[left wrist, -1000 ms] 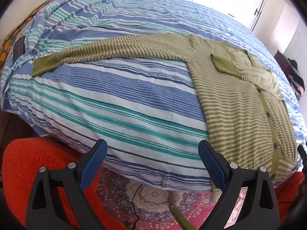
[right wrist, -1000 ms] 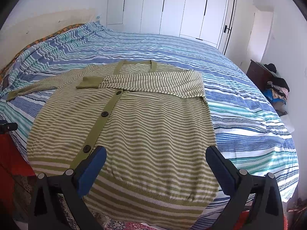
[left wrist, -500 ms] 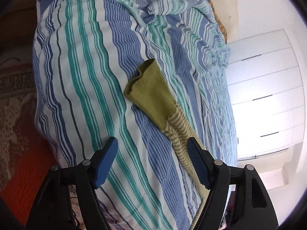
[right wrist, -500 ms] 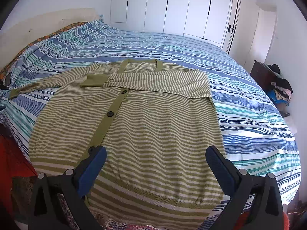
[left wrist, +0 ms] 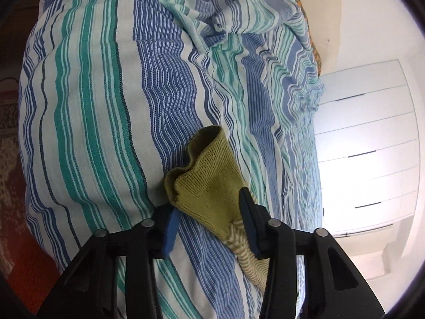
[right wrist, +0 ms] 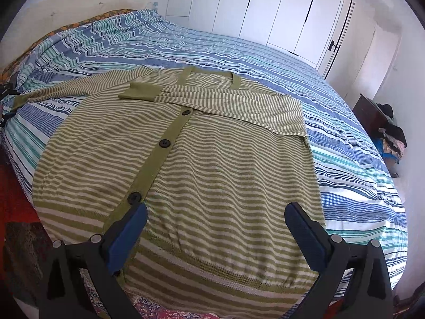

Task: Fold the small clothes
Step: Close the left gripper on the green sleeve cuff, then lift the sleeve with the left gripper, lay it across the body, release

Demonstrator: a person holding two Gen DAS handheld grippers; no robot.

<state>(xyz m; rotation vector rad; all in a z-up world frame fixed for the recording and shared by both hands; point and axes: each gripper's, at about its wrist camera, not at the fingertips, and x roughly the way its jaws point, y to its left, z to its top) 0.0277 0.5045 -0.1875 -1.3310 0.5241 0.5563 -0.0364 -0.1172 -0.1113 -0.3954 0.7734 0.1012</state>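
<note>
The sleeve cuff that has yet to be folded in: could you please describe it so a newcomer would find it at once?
On the striped bedspread lies a green-and-cream striped cardigan. Its one outstretched sleeve ends in a plain olive cuff, between the closing jaws of the left gripper. The other cuff lies folded across the chest.

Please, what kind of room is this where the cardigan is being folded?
Most likely a bedroom in a home: a wide bed with a striped bedspread, tall white built-in wardrobes along the far wall, and a dark nightstand piled with clothes.
</note>
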